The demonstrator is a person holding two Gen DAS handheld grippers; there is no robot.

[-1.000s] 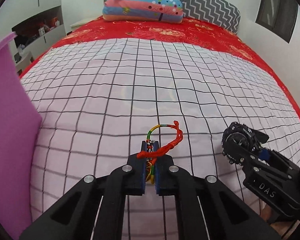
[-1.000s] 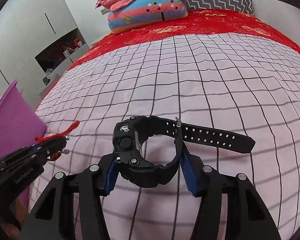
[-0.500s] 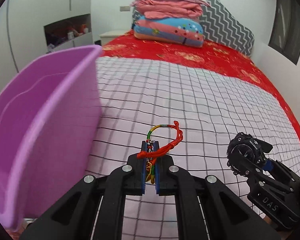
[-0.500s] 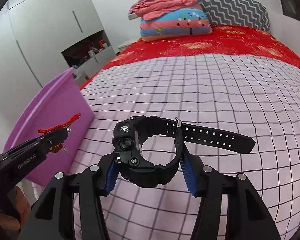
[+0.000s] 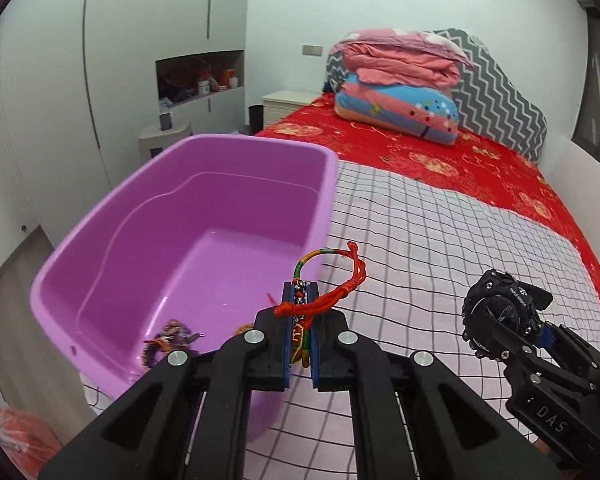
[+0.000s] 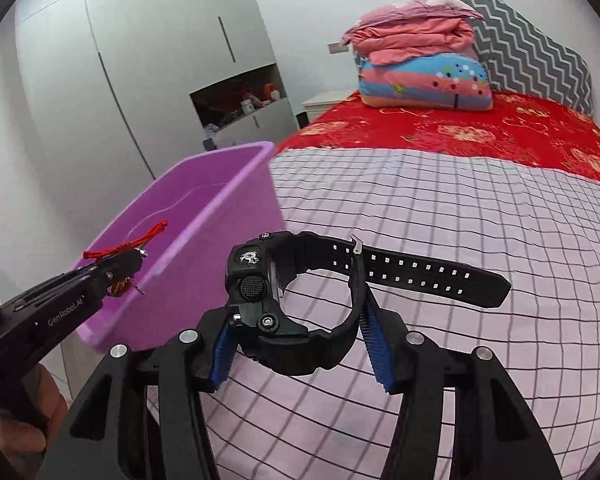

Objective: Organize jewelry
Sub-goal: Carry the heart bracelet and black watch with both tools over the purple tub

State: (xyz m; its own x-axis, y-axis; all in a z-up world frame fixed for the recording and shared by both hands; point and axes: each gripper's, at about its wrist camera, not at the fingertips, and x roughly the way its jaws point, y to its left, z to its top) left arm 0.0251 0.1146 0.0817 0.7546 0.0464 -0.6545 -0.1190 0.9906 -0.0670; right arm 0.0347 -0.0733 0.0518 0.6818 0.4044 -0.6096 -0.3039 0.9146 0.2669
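Two jewelry pieces being carried toward one purple bin (image 5: 112,208), at 10 o'clock of the left gripper (image 5: 300,300).
Left gripper is clenching a red cord bracelet (image 5: 342,286) above the bin's near rim; right gripper (image 6: 296,320) is gripping a black watch (image 6: 260,292) over the checked bedspread (image 6: 460,208). Risks: braided cord, limp and knotted, is likely snagging on the ribbed blue pads (image 6: 374,340) at release; rigid, heavy resin watch with its perforated strap trailing toward 3 o'clock could be catching the smooth plastic rim.

Glossy smooth plastic tub (image 5: 328,184); matt rubbery watch (image 6: 300,300); woven-cord bracelet (image 5: 332,288).
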